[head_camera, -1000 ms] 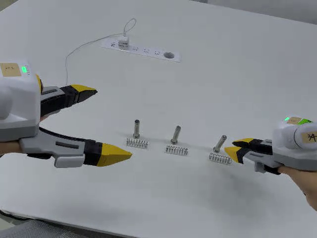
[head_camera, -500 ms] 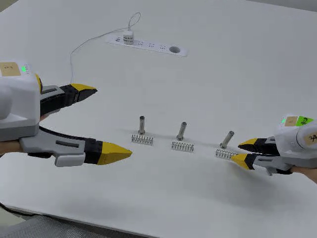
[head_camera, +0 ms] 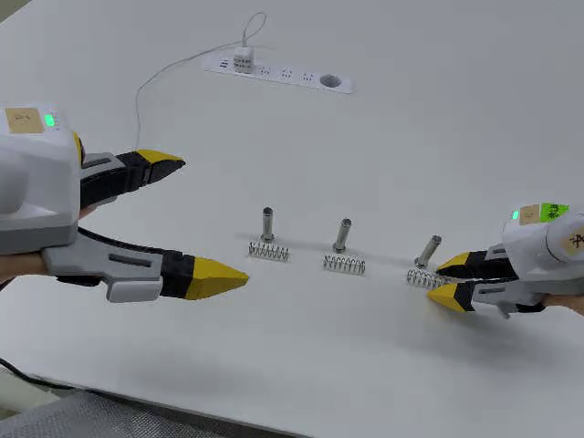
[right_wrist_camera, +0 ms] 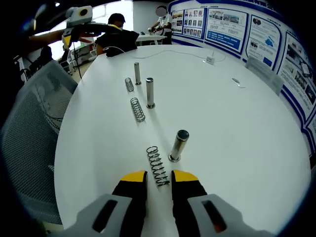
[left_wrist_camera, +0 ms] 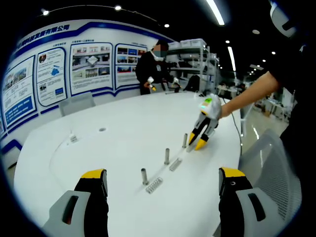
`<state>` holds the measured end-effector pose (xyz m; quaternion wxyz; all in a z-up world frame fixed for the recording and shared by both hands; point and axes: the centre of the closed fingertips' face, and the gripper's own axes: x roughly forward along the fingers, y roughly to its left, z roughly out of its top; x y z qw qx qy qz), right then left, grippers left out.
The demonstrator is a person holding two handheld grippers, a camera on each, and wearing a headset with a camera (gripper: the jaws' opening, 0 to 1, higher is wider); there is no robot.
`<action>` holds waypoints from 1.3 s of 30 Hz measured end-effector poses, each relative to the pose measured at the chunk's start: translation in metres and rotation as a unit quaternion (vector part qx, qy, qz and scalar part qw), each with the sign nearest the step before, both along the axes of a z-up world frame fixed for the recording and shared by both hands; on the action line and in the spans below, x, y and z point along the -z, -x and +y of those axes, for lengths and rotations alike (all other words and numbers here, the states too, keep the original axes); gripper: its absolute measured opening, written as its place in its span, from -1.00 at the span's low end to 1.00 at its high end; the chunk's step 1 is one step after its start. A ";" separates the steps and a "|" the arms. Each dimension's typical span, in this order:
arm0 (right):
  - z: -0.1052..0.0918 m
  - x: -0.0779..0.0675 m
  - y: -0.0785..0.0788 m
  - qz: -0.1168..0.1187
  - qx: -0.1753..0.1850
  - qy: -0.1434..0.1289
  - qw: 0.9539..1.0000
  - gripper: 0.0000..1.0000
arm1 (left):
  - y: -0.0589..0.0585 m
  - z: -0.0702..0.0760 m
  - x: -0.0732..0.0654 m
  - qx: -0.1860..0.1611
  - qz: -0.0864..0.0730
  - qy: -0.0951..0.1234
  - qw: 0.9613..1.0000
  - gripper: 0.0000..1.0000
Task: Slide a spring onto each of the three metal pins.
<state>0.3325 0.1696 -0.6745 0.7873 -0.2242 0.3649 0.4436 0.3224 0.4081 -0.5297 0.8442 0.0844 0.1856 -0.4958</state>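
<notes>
Now the right gripper (head_camera: 442, 280), jaws narrow, is straddling the near end of the rightmost spring (right_wrist_camera: 158, 165), lying lengthwise along them on the bench (head_camera: 392, 146) beside its pin (right_wrist_camera: 178, 144), while the left gripper (head_camera: 210, 220) is hovering wide, well apart.

There are three pins: the left pin (head_camera: 267, 224), middle pin (head_camera: 343, 234) and right pin (head_camera: 428, 251). There are three springs: the left spring (head_camera: 268, 251), middle spring (head_camera: 344, 265) and right spring (head_camera: 421, 277). There are two claws, the left claw (head_camera: 208, 221) and right claw (head_camera: 440, 280), and one power strip (head_camera: 278, 73).
</notes>
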 end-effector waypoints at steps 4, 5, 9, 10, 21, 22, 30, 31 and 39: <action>0.003 0.000 0.004 0.012 -0.014 -0.005 1.000 -0.68 | 0.000 -0.003 0.000 0.001 0.002 0.001 1.000 0.91; 0.003 0.000 0.004 0.013 -0.015 -0.004 1.000 -0.68 | 0.000 -0.003 0.000 0.002 0.002 0.000 1.000 0.91; 0.005 0.000 0.007 0.017 -0.026 0.001 1.000 -0.70 | 0.000 -0.004 0.000 0.004 0.002 -0.001 1.000 0.91; 0.006 0.000 0.008 0.018 -0.031 0.002 0.999 -0.73 | 0.000 -0.004 0.000 0.004 0.002 -0.001 1.000 0.91; 0.008 0.000 0.010 0.016 -0.037 0.020 0.999 -0.77 | 0.004 -0.006 0.000 0.011 -0.001 -0.003 1.000 0.91; 0.008 -0.001 0.010 0.016 -0.034 0.022 0.999 -0.77 | 0.004 -0.006 0.000 0.012 -0.001 -0.003 1.000 0.91; 0.008 -0.006 0.015 0.011 -0.036 0.038 0.999 -0.78 | 0.007 -0.008 -0.003 0.019 -0.005 -0.006 1.000 0.90; 0.008 -0.007 0.014 0.009 -0.038 0.039 0.998 -0.78 | 0.008 -0.008 -0.003 0.020 -0.006 -0.006 1.000 0.90; 0.013 -0.031 0.019 -0.011 -0.046 0.035 0.998 -0.79 | 0.011 -0.018 -0.008 0.034 -0.012 0.002 0.999 0.91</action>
